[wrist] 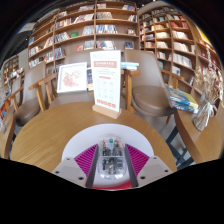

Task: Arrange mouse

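Right now the gripper (110, 158) jaws are clamped on the mouse (110, 155), a transparent one with grey and dark parts showing inside; the magenta pads (86, 157) press on both its sides. Mouse is held above the near edge of the round wooden table (50, 135), not resting on it as far as visible. Toward the table's far edge stands an upright white sign (106, 84) with red and orange print, a second display board (72, 77) just beside it. Chairs (152, 97) sit beyond the far edge. Bookshelves (90, 25) full of books fill the background.
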Available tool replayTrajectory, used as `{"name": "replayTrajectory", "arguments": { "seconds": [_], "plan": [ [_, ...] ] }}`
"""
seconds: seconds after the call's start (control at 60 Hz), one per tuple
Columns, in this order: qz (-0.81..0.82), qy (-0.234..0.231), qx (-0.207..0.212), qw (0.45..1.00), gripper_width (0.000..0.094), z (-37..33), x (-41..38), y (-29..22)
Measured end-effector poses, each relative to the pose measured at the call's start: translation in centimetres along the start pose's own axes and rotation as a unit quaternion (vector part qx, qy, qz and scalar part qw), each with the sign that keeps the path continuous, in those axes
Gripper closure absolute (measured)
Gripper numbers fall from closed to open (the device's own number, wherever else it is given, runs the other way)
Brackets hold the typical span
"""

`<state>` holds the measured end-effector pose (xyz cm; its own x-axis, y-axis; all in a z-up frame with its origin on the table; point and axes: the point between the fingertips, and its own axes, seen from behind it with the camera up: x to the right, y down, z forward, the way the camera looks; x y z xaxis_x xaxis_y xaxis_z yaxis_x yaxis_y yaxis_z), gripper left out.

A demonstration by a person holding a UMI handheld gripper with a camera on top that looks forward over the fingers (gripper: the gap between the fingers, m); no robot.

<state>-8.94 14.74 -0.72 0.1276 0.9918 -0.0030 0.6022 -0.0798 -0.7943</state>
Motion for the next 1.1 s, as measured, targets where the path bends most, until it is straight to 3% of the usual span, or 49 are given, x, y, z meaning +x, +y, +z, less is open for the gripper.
{"name": "replayTrajectory", "arguments": {
  "seconds": [0.033,0.117,0.133,0.167,0.383,0.683,0.85,1.1],
  "plan": [
    [0.002,0.001,-0.003,1.000,0.0370,-0.1,0.1,0.2],
    [-0.002,0.014,0.001,1.000,0.0089,-1.2,0.6,-0.1],
    [-0.003,0.017,0.003,1.000,0.0071,-1.6,0.7,-0.3],
    [-0.004,0.024,0.007,1.000,0.0106,-2.6,0.9,-0.8],
    [0.027,0.018,0.031,0.999,0.0087,-17.1,-0.5,-1.4],
    [0.007,0.001,0.051,0.999,0.0081,-37.3,-3.9,6.0],
    [-0.012,0.002,0.063,0.998,0.0084,-42.2,-4.7,8.6],
    [-0.036,0.001,0.097,0.995,0.0082,-45.1,-5.4,8.1]
  ]
}}
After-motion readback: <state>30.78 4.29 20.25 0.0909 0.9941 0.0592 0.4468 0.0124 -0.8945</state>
